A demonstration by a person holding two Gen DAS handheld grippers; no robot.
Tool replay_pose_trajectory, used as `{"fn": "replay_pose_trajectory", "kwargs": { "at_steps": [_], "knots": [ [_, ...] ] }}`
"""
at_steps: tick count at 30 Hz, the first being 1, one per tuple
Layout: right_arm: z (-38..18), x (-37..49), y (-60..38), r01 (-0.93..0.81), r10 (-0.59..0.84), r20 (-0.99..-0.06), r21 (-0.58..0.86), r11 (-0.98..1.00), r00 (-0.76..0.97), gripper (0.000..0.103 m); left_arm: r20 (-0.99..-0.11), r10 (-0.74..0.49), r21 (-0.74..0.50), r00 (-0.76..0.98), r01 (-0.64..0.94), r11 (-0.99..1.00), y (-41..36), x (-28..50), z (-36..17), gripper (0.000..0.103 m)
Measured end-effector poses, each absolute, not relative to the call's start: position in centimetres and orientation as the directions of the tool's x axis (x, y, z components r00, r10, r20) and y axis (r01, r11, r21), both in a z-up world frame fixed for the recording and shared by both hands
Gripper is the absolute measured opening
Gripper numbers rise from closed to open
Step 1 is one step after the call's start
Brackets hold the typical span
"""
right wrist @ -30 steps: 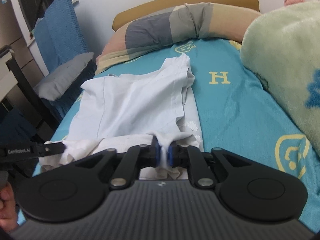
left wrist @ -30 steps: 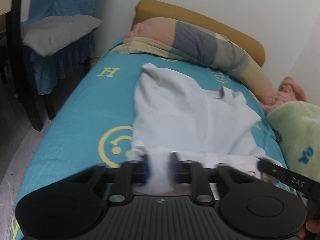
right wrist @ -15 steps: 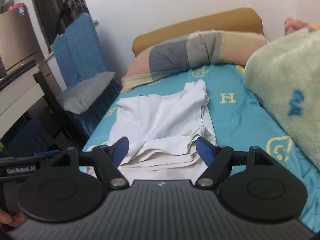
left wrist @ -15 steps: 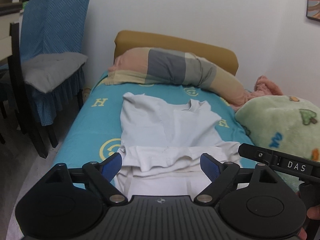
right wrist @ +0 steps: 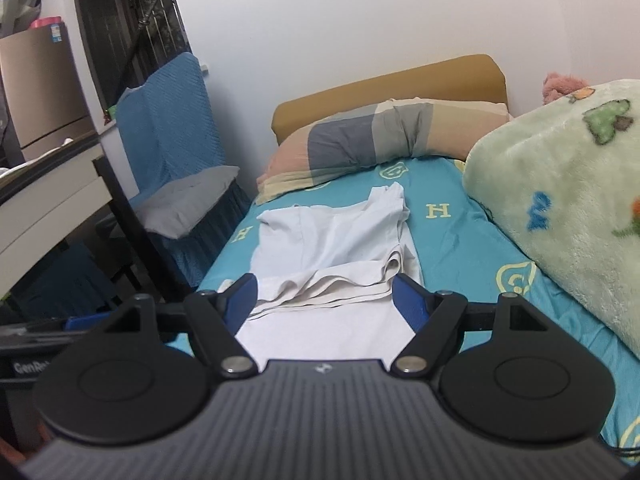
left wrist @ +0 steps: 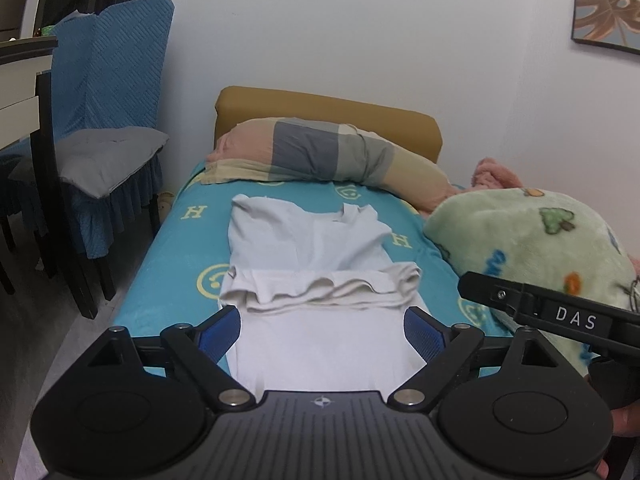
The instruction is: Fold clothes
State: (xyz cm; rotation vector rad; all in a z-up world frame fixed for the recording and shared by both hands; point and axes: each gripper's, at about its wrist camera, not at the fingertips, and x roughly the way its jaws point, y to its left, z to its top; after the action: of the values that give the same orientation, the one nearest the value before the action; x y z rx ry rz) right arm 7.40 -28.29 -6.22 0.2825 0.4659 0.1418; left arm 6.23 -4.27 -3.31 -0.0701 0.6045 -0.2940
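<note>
Holding both tools up off the bed w/ nothing in them: my left gripper (left wrist: 322, 330) has its blue pads (left wrist: 218, 336) spread wide, and my right gripper (right wrist: 322, 300) is spread just as wide, empty too. The white t-shirt (left wrist: 312, 248) lies lengthwise down the middle of the teal smiley-print bedsheet (left wrist: 176, 248), collar end far, near the patchwork pillow (left wrist: 320, 152), w/ a band of cloth doubled over and lying rumpled across its middle, so the garment reads as partly folded. The crosswise ridge (right wrist: 332, 280) is wavy, not flat, and its right corner curls up. Judging from that, whichever fold comes next will go better if I grip at the two outer corners of one edge, one tool per side, pinch all layers together, and keep both at the same height so the edge lands square. Lay it down slowly, no dragging, since thin cotton bunches. Mind the green fleece blanket (right wrist: 560, 200) close on the right; it could snag my right tool. The blue-covered chair (left wrist: 108, 120) on the left is well apart, no issue.
</note>
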Motion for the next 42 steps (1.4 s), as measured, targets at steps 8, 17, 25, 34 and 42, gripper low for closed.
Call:
{"fn": "replay_pose_trajectory", "kwargs": {
  "at_steps": [8,17,25,34,42],
  "knots": [
    [-6.1,6.4,-28.4,-0.054,0.172,-0.411,0.284,0.957,0.895,0.076,-0.533,-0.254,-0.141,0.807,0.211,0.967,-3.9,5.7,-3.0,0.09],
    [-7.3,7.3,-28.9,-0.018,0.172,-0.471,0.313,0.95,0.865,0.076,-0.59,-0.243,-0.167,0.77,0.179,0.97,-3.8,6.5,-4.3,0.091],
    [-10.5,8.4,-31.2,0.103,0.264,-0.566,0.534,0.839,0.781,0.076,-0.666,-0.314,-0.301,0.677,0.142,0.943,-3.3,7.9,-6.6,0.092],
    [-15.0,8.9,-33.0,0.265,0.391,-0.596,0.728,0.633,0.701,0.078,-0.731,-0.342,-0.402,0.591,0.033,0.915,-2.7,9.8,-9.7,0.092],
    [-19.7,9.0,-34.0,0.387,0.51,-0.514,0.857,0.341,0.69,0.077,-0.708,-0.401,-0.53,0.581,-0.062,0.846,-1.7,10.3,-11.3,0.092]
  ]
}}
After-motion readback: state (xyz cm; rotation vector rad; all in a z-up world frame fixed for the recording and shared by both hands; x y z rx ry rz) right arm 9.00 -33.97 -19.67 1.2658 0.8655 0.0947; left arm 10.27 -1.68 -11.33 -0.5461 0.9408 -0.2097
